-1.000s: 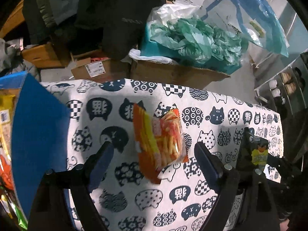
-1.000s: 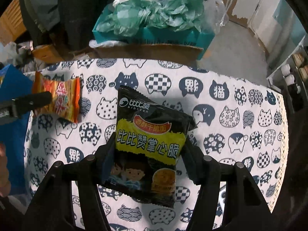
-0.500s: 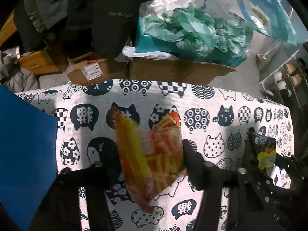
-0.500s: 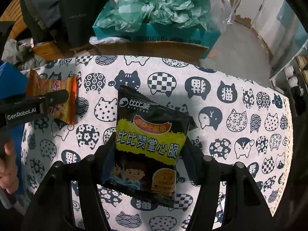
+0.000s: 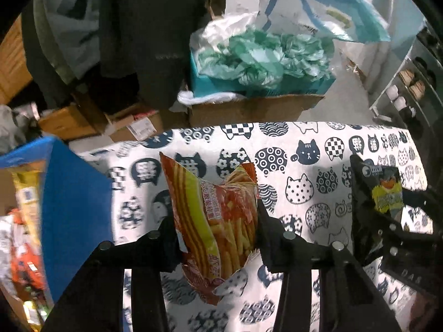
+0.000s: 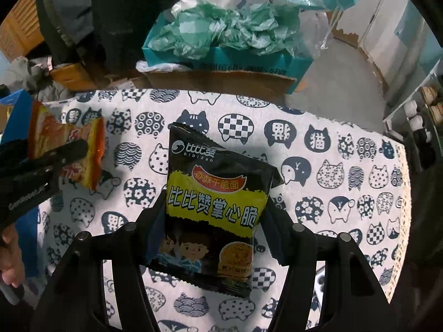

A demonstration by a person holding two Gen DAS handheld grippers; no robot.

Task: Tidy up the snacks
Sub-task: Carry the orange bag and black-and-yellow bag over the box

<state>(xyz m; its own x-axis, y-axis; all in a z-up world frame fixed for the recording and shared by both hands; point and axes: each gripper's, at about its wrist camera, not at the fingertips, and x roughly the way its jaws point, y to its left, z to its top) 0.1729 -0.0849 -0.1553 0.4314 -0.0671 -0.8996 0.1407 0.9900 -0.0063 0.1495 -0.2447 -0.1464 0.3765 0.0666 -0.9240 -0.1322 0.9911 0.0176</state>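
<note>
An orange snack packet (image 5: 205,193) of crunchy sticks hangs crumpled between the fingers of my left gripper (image 5: 216,218). The jaws are closing and their pads press its sides. In the right wrist view the same orange packet (image 6: 55,135) is held off the cloth, casting a shadow. My right gripper (image 6: 215,221) is shut on a black and yellow snack packet (image 6: 216,207), upright above the cat-print tablecloth (image 6: 318,171). In the left wrist view that black packet (image 5: 384,191) shows at the right.
A blue box (image 5: 74,207) with several snack packets inside stands at the table's left. Behind the far table edge sit a cardboard box (image 5: 254,108) stuffed with green plastic bags, and dark hanging clothes. A hand (image 6: 11,260) holds the left gripper.
The left jaws closed in on the orange packet, crumpling it, and raised it off the cloth. The right gripper keeps the black packet held as before.
</note>
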